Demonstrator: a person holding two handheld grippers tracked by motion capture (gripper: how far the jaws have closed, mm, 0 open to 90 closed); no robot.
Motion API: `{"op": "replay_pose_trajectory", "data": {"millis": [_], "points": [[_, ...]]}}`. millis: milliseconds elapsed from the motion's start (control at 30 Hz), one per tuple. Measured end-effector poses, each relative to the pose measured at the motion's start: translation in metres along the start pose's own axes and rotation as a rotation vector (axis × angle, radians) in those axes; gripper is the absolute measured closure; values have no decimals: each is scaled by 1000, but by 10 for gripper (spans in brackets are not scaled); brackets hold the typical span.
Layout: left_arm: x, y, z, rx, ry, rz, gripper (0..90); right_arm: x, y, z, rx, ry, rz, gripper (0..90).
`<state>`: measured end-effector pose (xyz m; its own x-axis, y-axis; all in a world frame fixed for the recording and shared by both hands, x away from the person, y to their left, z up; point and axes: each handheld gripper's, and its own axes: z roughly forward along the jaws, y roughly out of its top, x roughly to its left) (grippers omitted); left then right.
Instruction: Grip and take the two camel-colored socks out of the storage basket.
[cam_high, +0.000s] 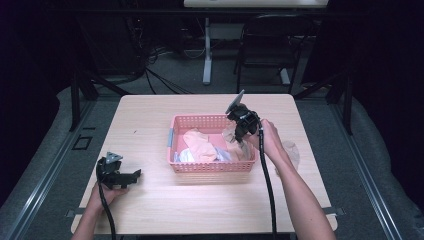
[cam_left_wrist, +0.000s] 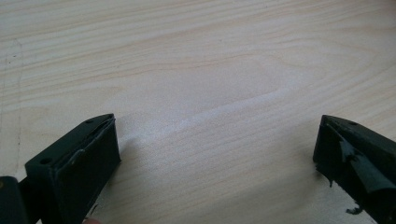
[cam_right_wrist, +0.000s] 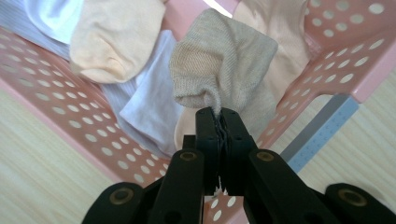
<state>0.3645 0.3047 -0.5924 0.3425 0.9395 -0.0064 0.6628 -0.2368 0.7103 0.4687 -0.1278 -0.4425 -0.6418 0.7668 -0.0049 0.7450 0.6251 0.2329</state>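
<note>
High view showed a pink perforated basket (cam_high: 212, 165) mid-table holding peach (cam_high: 200, 145) and white cloths (cam_high: 187, 156). Over its right end the right gripper (cam_high: 238, 131) pinched a beige sock (cam_right_wrist: 224, 65). Nearby, the left gripper (cam_high: 134, 175) rested spread on the light wooden table (cam_high: 150, 115).

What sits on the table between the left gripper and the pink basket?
Nothing: in the high view the stretch of wooden table between the left gripper and the pink basket is bare. The left gripper view likewise shows plain wood between its open jaws.
</note>
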Motion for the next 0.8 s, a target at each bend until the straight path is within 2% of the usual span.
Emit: {"op": "replay_pose_trajectory", "data": {"millis": [200,533,667,800], "points": [[0,0,0,2,2,2,1,0,4,-19,-35,2,-3,877],[-1,0,0,0,4,-4,1,5,14,-41,-60,1,-26,878],[0,0,0,1,2,-3,0,9,18,-52,-64,-15,-40,878],[0,0,0,1,2,-3,1,10,21,-65,-92,-20,-41,879]]}}
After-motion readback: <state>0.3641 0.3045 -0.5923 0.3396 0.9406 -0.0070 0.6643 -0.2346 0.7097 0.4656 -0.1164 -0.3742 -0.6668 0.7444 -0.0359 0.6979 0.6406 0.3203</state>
